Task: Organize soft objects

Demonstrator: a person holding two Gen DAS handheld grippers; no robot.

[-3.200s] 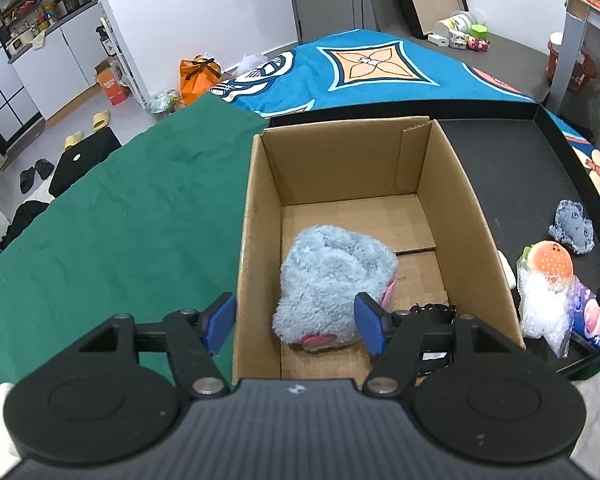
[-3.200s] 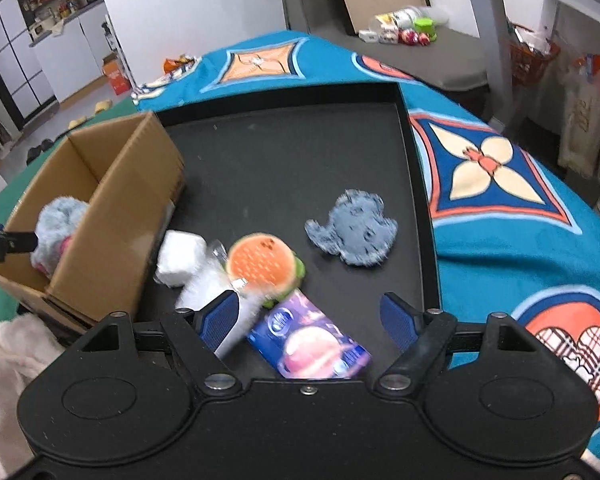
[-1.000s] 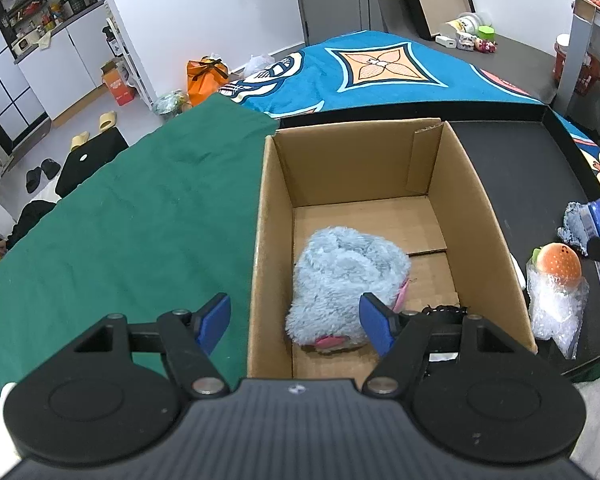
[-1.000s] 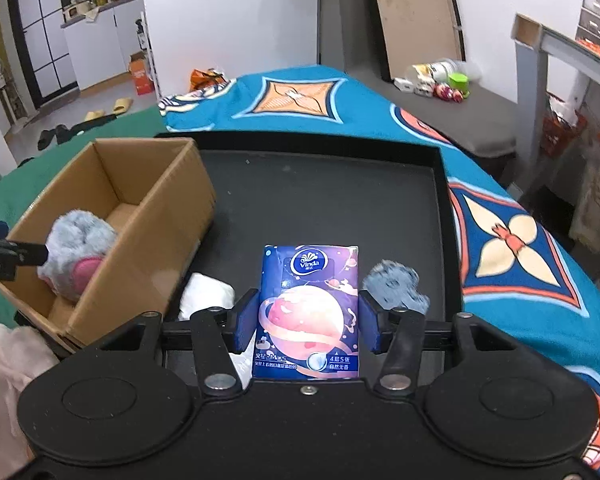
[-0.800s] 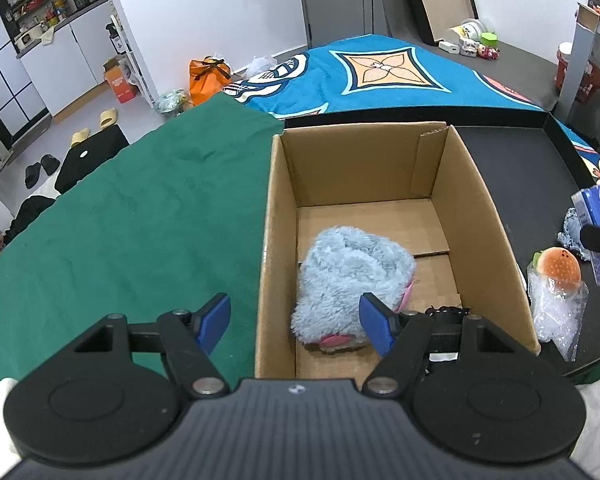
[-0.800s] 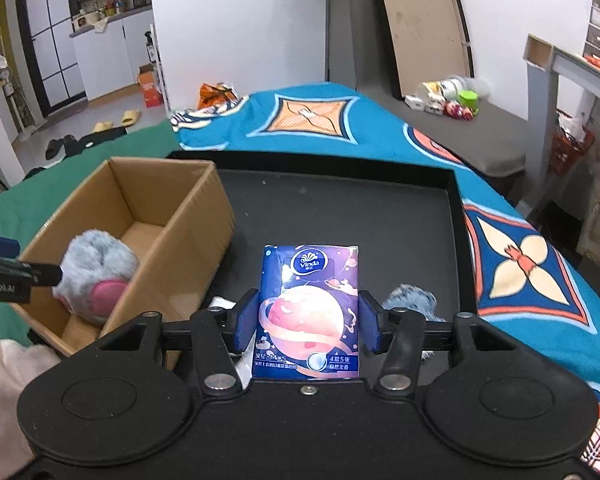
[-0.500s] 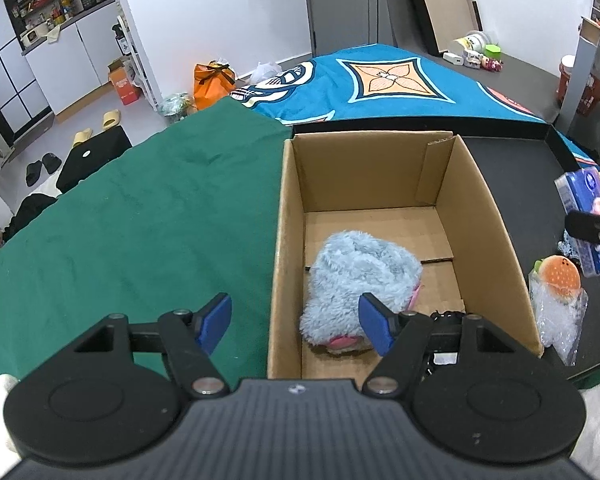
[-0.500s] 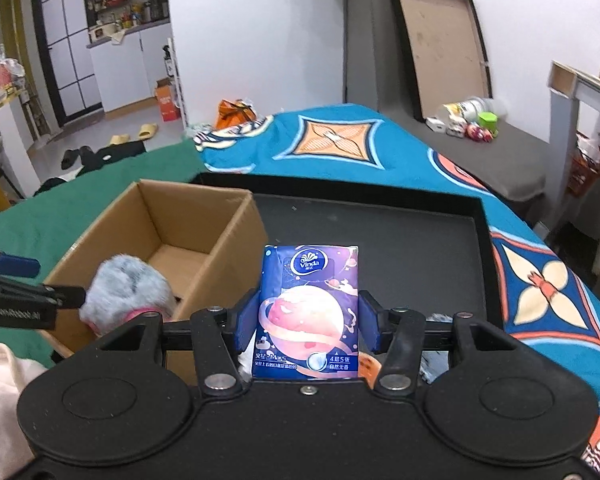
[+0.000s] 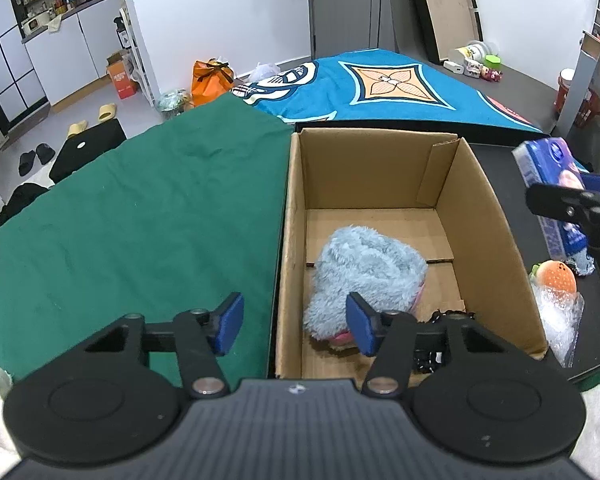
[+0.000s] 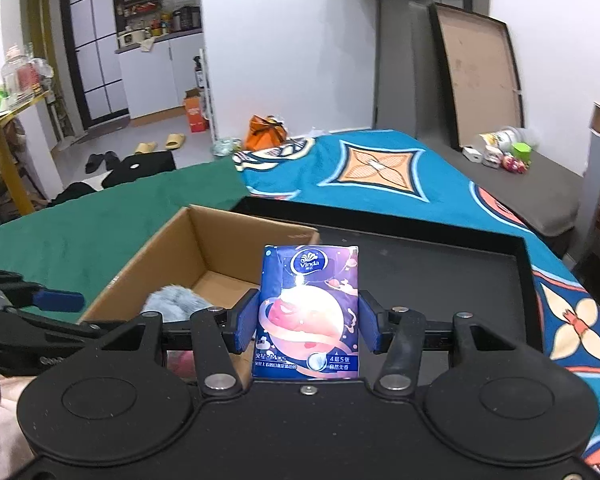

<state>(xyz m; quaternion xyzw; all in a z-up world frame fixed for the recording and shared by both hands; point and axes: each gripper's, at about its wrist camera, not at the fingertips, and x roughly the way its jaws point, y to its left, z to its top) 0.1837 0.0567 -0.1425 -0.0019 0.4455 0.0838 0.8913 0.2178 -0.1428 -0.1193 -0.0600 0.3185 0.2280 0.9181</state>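
A cardboard box [image 9: 384,184] sits between a green cloth [image 9: 132,216] and a black tray [image 10: 440,264]. The left gripper [image 9: 294,322] hovers over the box's near left wall, fingers closing on nothing. A fluffy blue plush [image 9: 364,268] lies inside. Right of the box, the right gripper [image 10: 307,320] pinches a Vinda tissue pack [image 10: 308,304].

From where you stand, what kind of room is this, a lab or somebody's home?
It looks like a lived-in flat, not a lab. Slippers lie on the floor, a kitchen counter crowded with pots stands behind a glass-paned door, and a patterned blue blanket covers the work surface.
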